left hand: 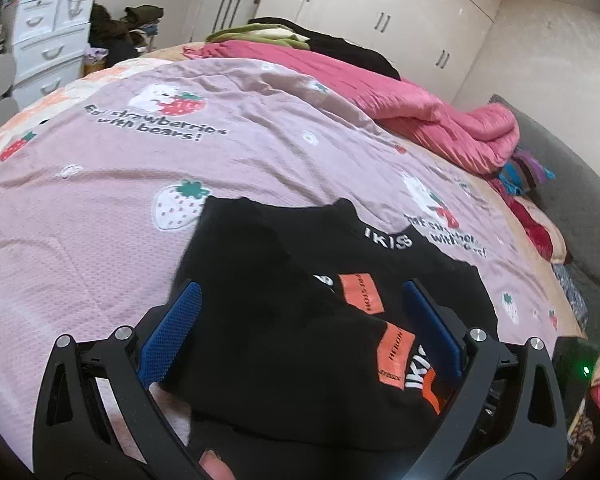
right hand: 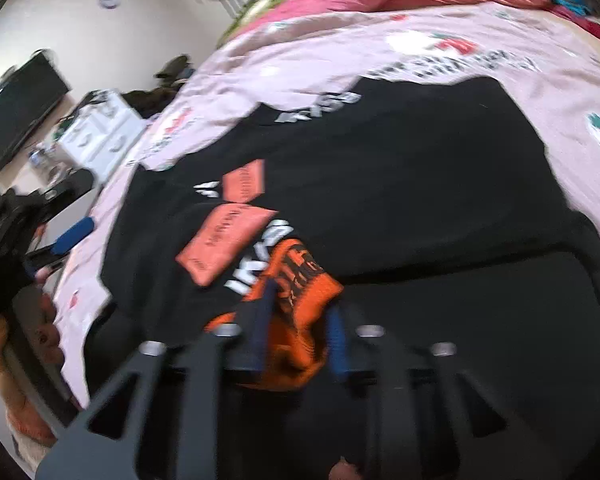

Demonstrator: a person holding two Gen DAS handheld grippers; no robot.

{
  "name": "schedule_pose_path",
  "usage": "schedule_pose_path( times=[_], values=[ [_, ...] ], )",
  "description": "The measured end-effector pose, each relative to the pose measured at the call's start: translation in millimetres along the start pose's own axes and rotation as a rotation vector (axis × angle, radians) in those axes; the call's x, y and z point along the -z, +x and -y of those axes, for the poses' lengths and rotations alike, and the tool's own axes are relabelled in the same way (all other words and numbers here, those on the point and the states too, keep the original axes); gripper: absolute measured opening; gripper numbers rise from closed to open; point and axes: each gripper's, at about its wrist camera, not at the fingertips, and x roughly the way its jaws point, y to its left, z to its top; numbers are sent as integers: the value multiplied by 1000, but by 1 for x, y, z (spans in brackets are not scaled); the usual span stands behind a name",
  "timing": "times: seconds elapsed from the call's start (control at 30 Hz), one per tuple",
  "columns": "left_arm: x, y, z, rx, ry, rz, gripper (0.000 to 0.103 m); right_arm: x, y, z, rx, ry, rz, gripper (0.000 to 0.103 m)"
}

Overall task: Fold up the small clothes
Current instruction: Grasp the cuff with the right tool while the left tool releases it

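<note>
While the black cotton garment with orange patches [left hand: 284,320] lies low-centre on the pink strawberry bedsheet [left hand: 100,184], the left claw [left hand: 300,328] gapes wide; the right claw [right hand: 300,320] pinches its orange fold [right hand: 296,300]; best drawn across evenly, I judge.

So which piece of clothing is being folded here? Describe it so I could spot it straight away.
Start at the bed with the pink strawberry sheet. On its near part lies the black top, right under both grippers. Unlike the bright pink quilt bunched farther back, it is black, with orange patches and white lettering.
</note>
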Motion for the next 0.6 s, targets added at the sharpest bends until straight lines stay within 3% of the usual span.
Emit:
schedule_pose_path(
  times=[0.13,0.33,0.6],
  values=[
    [-3,-1,-11,-17,-19,6,94,-5,-13,-21,13,-118,64,8],
    [-10,-5,-29,-34,-68,20,94,-39,-32,-41,-75,-171,101,7],
    [-17,-4,-55,-43,-145,24,94,-94,-79,-54,-48,-291,274,7]
  ],
)
